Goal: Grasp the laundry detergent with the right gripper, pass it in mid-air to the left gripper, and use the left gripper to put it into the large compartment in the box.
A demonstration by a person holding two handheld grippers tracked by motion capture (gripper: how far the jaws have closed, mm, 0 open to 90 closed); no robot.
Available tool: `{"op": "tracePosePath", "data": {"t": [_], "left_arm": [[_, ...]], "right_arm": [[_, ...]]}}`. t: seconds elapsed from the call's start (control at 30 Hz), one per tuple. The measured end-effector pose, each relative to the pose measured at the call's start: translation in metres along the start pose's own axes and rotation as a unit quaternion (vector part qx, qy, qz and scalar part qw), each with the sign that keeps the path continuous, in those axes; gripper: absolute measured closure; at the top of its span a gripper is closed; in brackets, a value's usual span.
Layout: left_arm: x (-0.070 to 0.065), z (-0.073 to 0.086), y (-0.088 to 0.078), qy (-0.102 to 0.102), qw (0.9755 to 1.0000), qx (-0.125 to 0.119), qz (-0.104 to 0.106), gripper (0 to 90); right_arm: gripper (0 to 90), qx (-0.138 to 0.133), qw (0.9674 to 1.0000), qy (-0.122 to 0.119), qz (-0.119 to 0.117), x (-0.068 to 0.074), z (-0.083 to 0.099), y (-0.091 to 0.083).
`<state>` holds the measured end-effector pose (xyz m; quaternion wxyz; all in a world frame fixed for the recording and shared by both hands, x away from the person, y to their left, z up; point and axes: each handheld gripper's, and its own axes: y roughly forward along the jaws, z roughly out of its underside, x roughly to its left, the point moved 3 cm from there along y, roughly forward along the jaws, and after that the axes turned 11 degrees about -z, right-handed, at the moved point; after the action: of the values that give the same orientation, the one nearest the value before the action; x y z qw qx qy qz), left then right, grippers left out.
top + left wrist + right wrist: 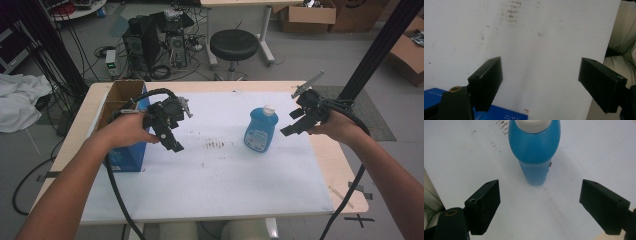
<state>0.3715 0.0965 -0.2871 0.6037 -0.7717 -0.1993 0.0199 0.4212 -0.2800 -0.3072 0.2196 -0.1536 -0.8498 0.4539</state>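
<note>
**Operator:** Bottle first: the blue plastic dish-soap bottle with the white cap (pixel 261 129) stands upright right of the middle of the white tabletop (pixel 225 180), nearer its far edge. I judge it part full, fairly light, smooth and a bit squeezable, so I'd grip the flat lower body, not the cap.

**Observer:** And your grippers?

**Operator:** My right gripper (pixel 540 205) hovers just beside it, jaws wide, nothing between them. My left gripper (pixel 172 142) is open too, empty, over the left side.

**Observer:** Containers?

**Operator:** An open blue cardboard box (pixel 125 150) sits at the left edge; I can't see anything inside it.
</note>
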Motion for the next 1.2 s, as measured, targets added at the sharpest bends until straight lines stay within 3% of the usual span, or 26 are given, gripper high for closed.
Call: {"op": "tracePosePath", "data": {"t": [0.17,0.5,0.97,1.2], "left_arm": [[0.001,0.002,0.0,-0.002,1.0,0.001,0.0,20.2],[0.002,0.003,-0.001,-0.004,1.0,0.001,0.0,20.2],[0.004,0.004,0.001,-0.004,1.0,0.004,-0.002,20.1],[0.003,0.005,0.002,-0.004,1.0,0.005,0.0,20.1]], "right_arm": [[16.5,-0.033,0.9994,0.01,-0.003,0.0,0.006,0.005],[16.3,-0.074,0.9972,0.008,0.003,0.001,0.01,0.017],[16.1,-0.102,0.9947,0.011,0.004,-0.002,0.015,0.031],[16.0,-0.129,0.9917,0.001,0.002,-0.002,0.02,0.041]]}}
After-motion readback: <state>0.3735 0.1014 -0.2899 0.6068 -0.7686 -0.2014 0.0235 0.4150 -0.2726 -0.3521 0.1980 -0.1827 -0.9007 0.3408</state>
